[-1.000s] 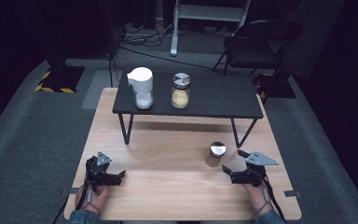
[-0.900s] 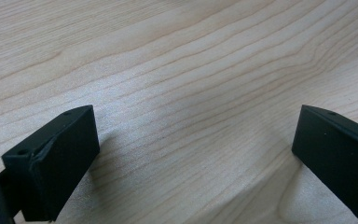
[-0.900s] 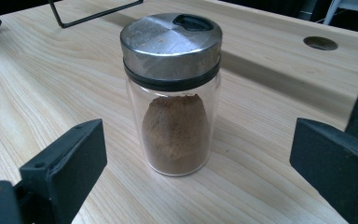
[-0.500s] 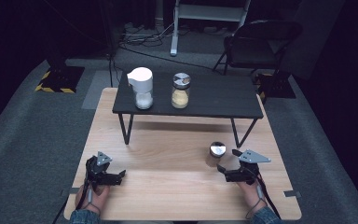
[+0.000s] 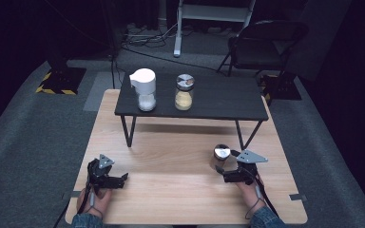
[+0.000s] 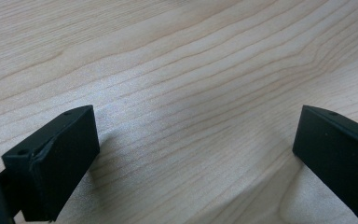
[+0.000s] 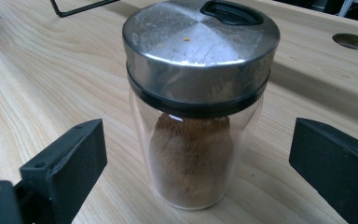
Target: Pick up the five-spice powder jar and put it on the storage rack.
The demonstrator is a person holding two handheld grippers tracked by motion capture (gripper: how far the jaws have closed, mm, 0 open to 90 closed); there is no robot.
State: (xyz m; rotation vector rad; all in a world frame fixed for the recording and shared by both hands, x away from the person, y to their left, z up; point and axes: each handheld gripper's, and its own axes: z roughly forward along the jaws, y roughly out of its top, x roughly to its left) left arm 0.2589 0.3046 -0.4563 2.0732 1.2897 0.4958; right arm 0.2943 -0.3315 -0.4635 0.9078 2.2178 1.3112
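A glass shaker of brown spice [image 7: 196, 154] with a steel lid [image 5: 221, 153] stands upright on the wooden table [image 5: 171, 156], right of the middle. My right gripper [image 5: 222, 174] is open just in front of it; in the right gripper view the jar sits between the two black jaws with clear gaps on both sides. My left gripper [image 5: 123, 179] rests low at the table's front left, open, with bare wood [image 6: 191, 116] between its jaws.
A low black shelf [image 5: 218, 97] on wire legs spans the far half of the table. On it stand a white-capped jar [image 5: 144, 89] and a glass shaker of yellow powder [image 5: 184, 92]. A round hole [image 7: 353, 41] pierces the tabletop beyond the brown jar. A chair [image 5: 266, 42] stands behind.
My right gripper has moved left and a little forward toward the brown spice shaker. The left gripper has stayed put.
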